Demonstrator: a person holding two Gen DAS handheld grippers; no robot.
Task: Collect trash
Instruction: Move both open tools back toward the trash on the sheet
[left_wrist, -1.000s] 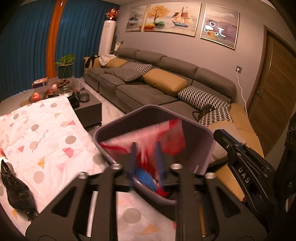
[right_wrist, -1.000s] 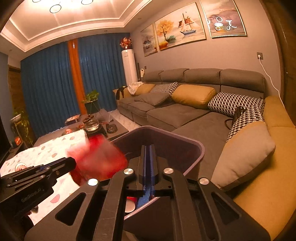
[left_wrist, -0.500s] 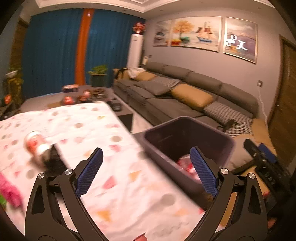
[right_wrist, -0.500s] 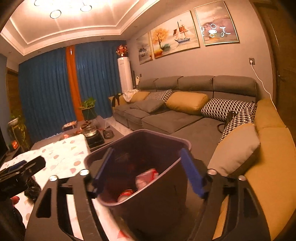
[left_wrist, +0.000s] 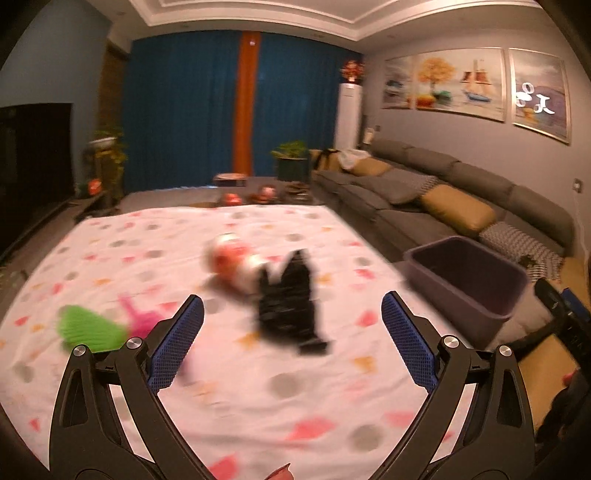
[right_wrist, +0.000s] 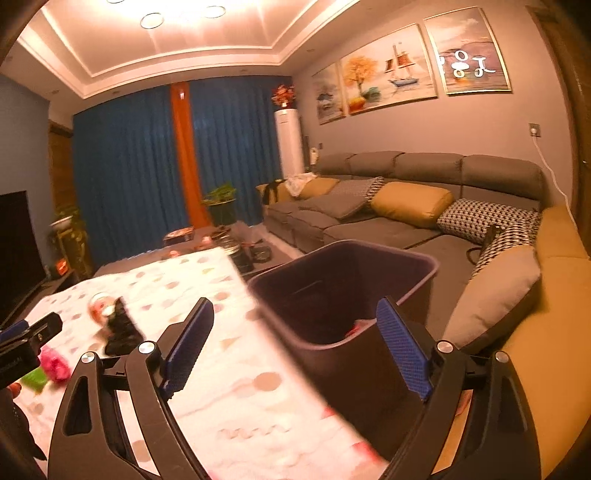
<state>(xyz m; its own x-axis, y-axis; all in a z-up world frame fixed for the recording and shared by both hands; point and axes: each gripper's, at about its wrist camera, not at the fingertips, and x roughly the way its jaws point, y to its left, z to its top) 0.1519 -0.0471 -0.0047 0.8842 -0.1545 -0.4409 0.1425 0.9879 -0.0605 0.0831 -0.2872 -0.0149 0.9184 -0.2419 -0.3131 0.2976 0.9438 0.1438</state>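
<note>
The sofa (right_wrist: 388, 214) ran along the wall behind the bin (right_wrist: 343, 295). The table (left_wrist: 258, 387), under a spotted cloth, stood just beside the bin, on its left side. The bin itself was dark and had some trash (right_wrist: 360, 326) at its bottom. Left of the bin, on the table, lay a black bag (left_wrist: 291, 302), touching a red can (left_wrist: 232, 262). Further from the bin lay a green and pink thing (left_wrist: 92, 328), blurred. The left gripper (left_wrist: 291, 332) hung above the table with its fingers wide apart and empty. The right gripper (right_wrist: 295, 347) stood over the near rim of the bin, fingers also apart.
</note>
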